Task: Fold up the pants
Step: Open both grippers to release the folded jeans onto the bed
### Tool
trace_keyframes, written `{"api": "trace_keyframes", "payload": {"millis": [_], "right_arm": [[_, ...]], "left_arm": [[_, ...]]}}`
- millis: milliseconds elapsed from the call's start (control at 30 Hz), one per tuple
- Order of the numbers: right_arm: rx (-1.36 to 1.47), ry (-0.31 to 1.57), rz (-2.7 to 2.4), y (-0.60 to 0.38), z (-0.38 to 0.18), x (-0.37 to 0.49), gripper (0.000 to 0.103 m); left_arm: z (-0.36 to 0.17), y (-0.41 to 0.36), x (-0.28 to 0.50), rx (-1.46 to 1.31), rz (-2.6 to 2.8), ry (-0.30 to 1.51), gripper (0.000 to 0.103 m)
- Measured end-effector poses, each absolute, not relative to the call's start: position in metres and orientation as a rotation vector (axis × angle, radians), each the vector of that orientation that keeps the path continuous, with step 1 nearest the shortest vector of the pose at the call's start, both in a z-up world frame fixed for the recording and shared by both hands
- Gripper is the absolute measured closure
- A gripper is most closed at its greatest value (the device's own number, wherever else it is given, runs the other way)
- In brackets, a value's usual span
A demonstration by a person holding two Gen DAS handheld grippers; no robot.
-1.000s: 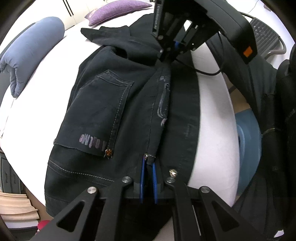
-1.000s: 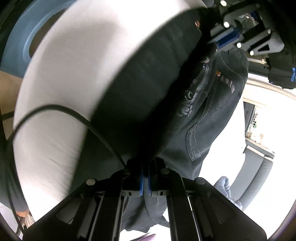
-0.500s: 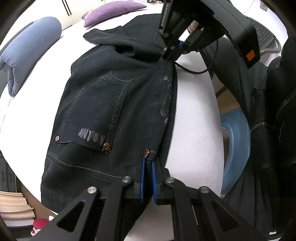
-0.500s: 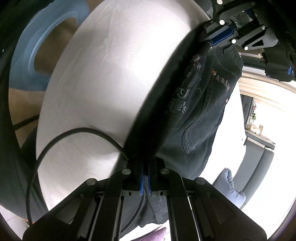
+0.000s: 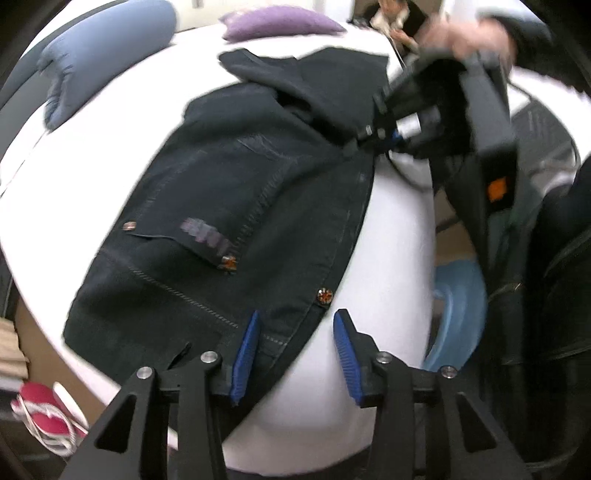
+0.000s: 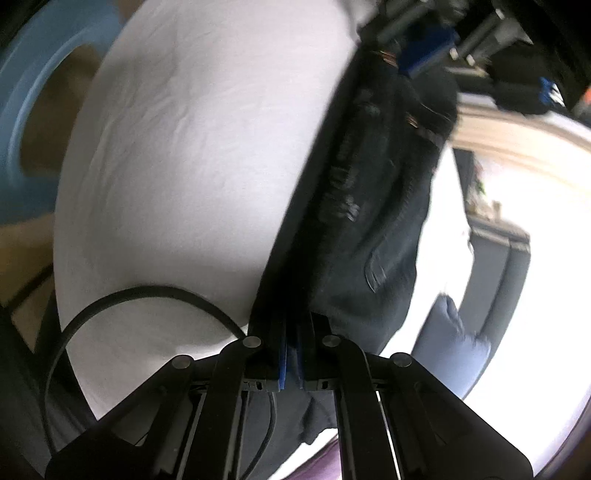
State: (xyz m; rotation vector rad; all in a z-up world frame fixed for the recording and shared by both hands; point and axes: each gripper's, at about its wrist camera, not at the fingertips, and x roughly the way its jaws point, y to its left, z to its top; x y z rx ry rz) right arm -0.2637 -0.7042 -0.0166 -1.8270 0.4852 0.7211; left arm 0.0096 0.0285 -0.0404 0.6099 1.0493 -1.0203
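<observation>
Dark pants lie on a white bed, one tong released, one pinching.
Left wrist view: we see the left gripper [image 5: 295, 349] at the bottom, its jaws just opened and spread, the pants [image 5: 236, 221] waistband between them untouched. Right wrist view: the right gripper [image 6: 291, 360] at the lower centre is pressed together on the pants' [image 6: 369, 221] edge.

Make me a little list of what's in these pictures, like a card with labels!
clothing: dark pants, folded lengthwise, lying flat
surface: white bed
left hand-held gripper: jaws have just been opening; waistband edge lies between the blue pads, not pinched
right hand-held gripper: shut on the pants' folded edge further down the leg
pillows: a blue one and a purple one at the far side of the bed
cable: black loop on the sheet near the right gripper
picture quality: blurry
</observation>
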Motion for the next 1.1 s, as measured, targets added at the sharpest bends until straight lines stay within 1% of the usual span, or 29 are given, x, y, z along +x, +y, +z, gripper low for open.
{"api": "trace_keyframes", "payload": {"millis": [67, 167, 267, 367, 433, 467, 500, 567, 600, 633, 667, 700, 733, 767, 867, 933, 967, 1033, 1067, 1100], "right_arm": [[-1.788, 0.498, 0.685, -0.699, -0.020, -0.259, 0.097], [-1.680, 0.536, 0.615, -0.687, -0.022, -0.248, 0.097], [-1.616, 0.541, 0.552, -0.674, -0.028, -0.236, 0.097], [-1.543, 0.540, 0.498, -0.666, -0.034, -0.228, 0.096], [-1.486, 0.542, 0.476, -0.665, -0.035, -0.228, 0.096], [-1.455, 0.540, 0.465, -0.663, -0.035, -0.225, 0.094], [-1.428, 0.538, 0.458, -0.663, -0.034, -0.224, 0.092], [-1.334, 0.552, 0.430, -0.662, -0.027, -0.219, 0.079], [-1.293, 0.560, 0.417, -0.664, -0.024, -0.219, 0.075], [-1.230, 0.574, 0.401, -0.667, -0.018, -0.216, 0.063], [-1.145, 0.587, 0.375, -0.671, -0.010, -0.211, 0.048], [-1.072, 0.608, 0.368, -0.676, -0.003, -0.208, 0.038], [-0.964, 0.655, 0.369, -0.686, 0.005, -0.203, 0.018], [-0.822, 0.698, 0.365, -0.698, 0.016, -0.196, 0.016], [-0.441, 0.771, 0.321, -0.735, 0.044, -0.167, 0.016], [-0.146, 0.790, 0.313, -0.770, 0.062, -0.140, 0.016], [-0.039, 0.787, 0.310, -0.784, 0.066, -0.128, 0.016], [0.278, 0.772, 0.299, -0.831, 0.072, -0.098, 0.016], [0.404, 0.758, 0.294, -0.853, 0.071, -0.090, 0.016], [0.525, 0.738, 0.294, -0.872, 0.068, -0.078, 0.016]], "left_arm": [[-0.022, 0.032, 0.013, 0.538, -0.984, 1.015, 0.042], [-0.007, 0.021, 0.024, 0.459, -0.949, 0.980, 0.042], [-0.010, -0.008, 0.036, 0.427, -0.900, 0.944, 0.042], [-0.031, -0.044, 0.045, 0.381, -0.896, 0.961, 0.042], [-0.059, -0.058, 0.055, 0.363, -0.857, 1.047, 0.042], [-0.075, -0.062, 0.060, 0.343, -0.818, 1.090, 0.040], [-0.080, -0.062, 0.062, 0.315, -0.807, 1.092, 0.037], [-0.083, -0.056, 0.067, 0.233, -0.788, 1.095, 0.036], [-0.084, -0.055, 0.068, 0.210, -0.778, 1.099, 0.036], [-0.083, -0.053, 0.067, 0.200, -0.770, 1.101, 0.036], [-0.082, -0.054, 0.066, 0.198, -0.761, 1.103, 0.036], [-0.079, -0.053, 0.065, 0.191, -0.753, 1.107, 0.036], [-0.073, -0.051, 0.067, 0.154, -0.744, 1.118, 0.037], [-0.068, -0.049, 0.069, 0.110, -0.747, 1.118, 0.037], [-0.046, -0.046, 0.079, -0.030, -0.743, 1.064, 0.037], [-0.044, -0.047, 0.088, -0.079, -0.714, 1.057, 0.037], [-0.050, -0.048, 0.092, -0.107, -0.695, 1.078, 0.037], [-0.079, -0.050, 0.097, -0.135, -0.666, 1.170, 0.037], [-0.093, -0.050, 0.096, -0.151, -0.662, 1.169, 0.038], [-0.096, -0.050, 0.093, -0.180, -0.662, 1.143, 0.038]]}}
